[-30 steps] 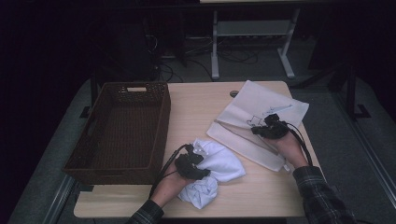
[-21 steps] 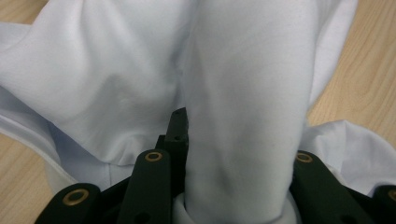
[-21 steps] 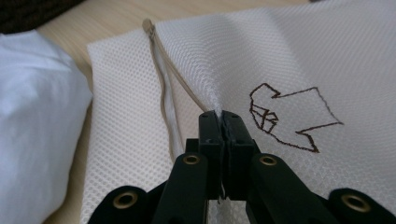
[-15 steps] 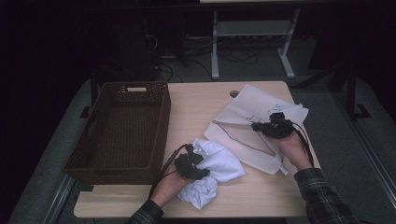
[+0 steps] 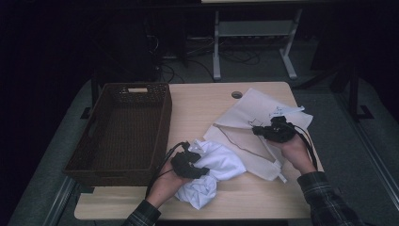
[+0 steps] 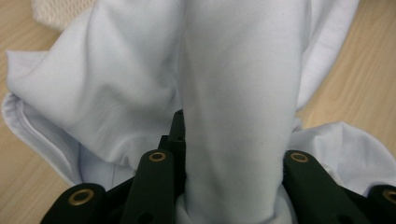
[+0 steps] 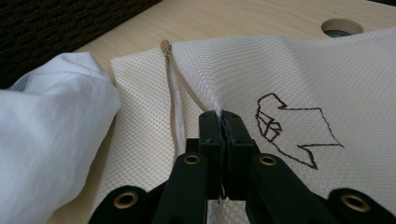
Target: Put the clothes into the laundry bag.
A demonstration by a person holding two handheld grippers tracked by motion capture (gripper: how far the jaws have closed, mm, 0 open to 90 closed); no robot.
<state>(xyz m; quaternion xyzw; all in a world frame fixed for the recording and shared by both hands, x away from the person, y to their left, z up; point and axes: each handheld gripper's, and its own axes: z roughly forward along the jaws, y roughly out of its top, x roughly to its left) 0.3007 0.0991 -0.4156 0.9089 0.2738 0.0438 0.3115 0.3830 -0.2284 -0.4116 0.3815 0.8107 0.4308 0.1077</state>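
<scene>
A crumpled white garment (image 5: 214, 172) lies at the table's front centre. My left gripper (image 5: 190, 165) is shut on it, and in the left gripper view a thick fold of the garment (image 6: 233, 93) is squeezed between the jaws of the left gripper (image 6: 233, 154). A cream mesh laundry bag (image 5: 256, 117) with an embroidered brown outline lies to the right. My right gripper (image 5: 258, 131) pinches its top layer. Seen in the right gripper view, the right gripper (image 7: 220, 116) is shut on the mesh bag (image 7: 299, 70) just beside the zipper (image 7: 175, 84), raising the fabric into a small ridge.
A dark wicker basket (image 5: 122, 127) stands on the left part of the wooden table (image 5: 197, 108), close to the left hand. A round cable hole (image 5: 236, 94) sits near the table's far edge. Beyond the table are a dark floor and metal frame legs.
My right gripper has risen slightly, pulling the pinched mesh layer up with it. The left hand and the white garment have stayed in place.
</scene>
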